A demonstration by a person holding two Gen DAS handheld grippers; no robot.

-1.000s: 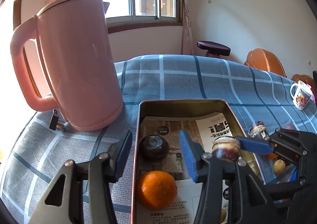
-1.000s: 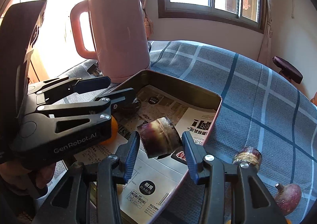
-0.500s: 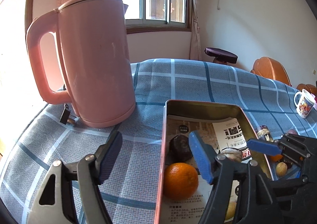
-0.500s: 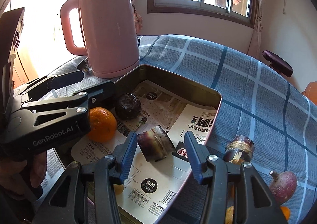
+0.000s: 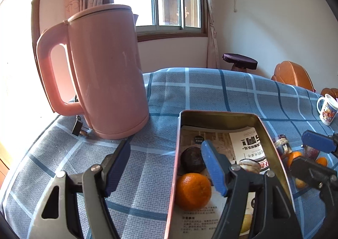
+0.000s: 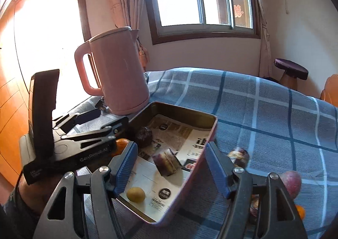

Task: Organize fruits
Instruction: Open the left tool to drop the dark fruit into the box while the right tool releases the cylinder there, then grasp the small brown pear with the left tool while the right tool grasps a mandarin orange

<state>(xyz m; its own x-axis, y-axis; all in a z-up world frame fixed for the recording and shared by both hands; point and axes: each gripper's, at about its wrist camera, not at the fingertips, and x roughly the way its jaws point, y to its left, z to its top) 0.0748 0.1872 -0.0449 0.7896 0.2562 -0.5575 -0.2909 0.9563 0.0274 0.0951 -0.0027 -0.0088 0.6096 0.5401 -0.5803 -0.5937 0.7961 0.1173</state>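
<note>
Both the left gripper (image 5: pixel 166 166) and the right gripper (image 6: pixel 171 166) are black plastic clamps with triangular cut-outs, silver pivot screws and ribbed blue pads (image 6: pixel 126 161), the left one's side printed "GenRobot.AI" in white, a bare hand (image 6: pixel 31 194) behind it.

A tray (image 5: pixel 219 113) is lying ahead of the left gripper's fingers (image 5: pixel 213 167), holding an orange (image 5: pixel 193 191) between them; a kettle (image 5: pixel 105 72) is standing beyond the left finger.

pink kettle (image 5: pixel 105 74), blue plaid tablecloth (image 5: pixel 211 95), orange tangerine (image 5: pixel 193 191)
</note>
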